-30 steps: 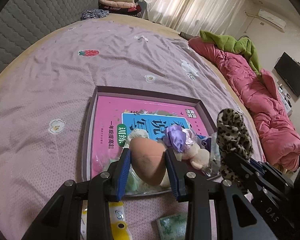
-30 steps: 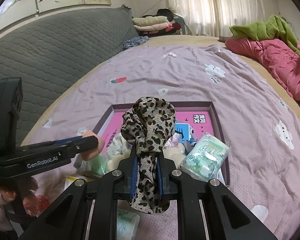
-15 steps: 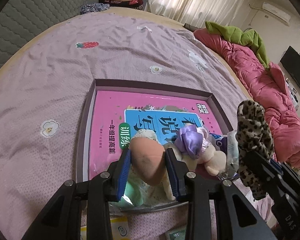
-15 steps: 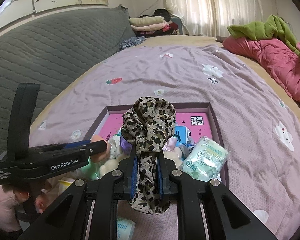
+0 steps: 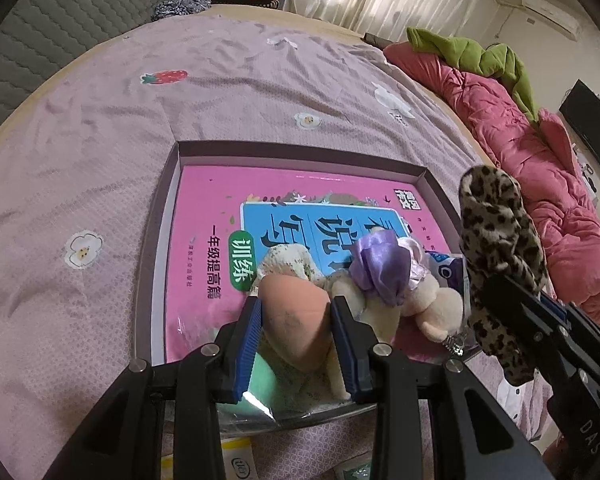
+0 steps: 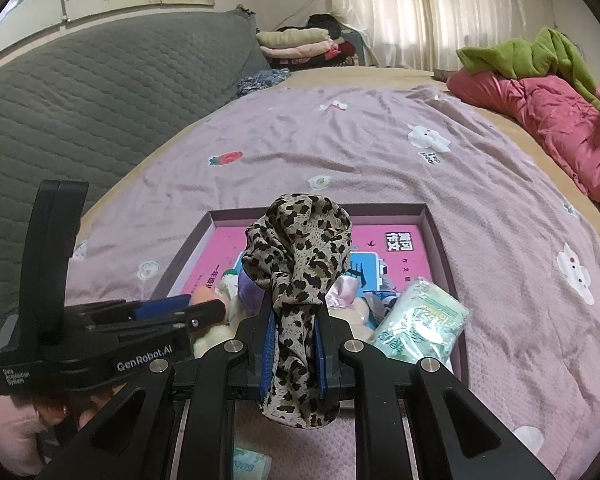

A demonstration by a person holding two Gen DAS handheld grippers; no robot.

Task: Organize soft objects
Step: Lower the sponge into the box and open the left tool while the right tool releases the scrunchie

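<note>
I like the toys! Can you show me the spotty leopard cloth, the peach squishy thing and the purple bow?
leopard cloth (image 6: 300,248): right wrist view, bunched top.
peach sponge (image 5: 296,316): left wrist view, rounded middle.
purple bow (image 5: 380,268): left wrist view, shiny middle fold.

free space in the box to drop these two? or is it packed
Bare: the far half of the box, on the pink book, up to the far and left walls. Crowded: the near end, with the plush toy, purple scrunchie and tissue pack.
</note>
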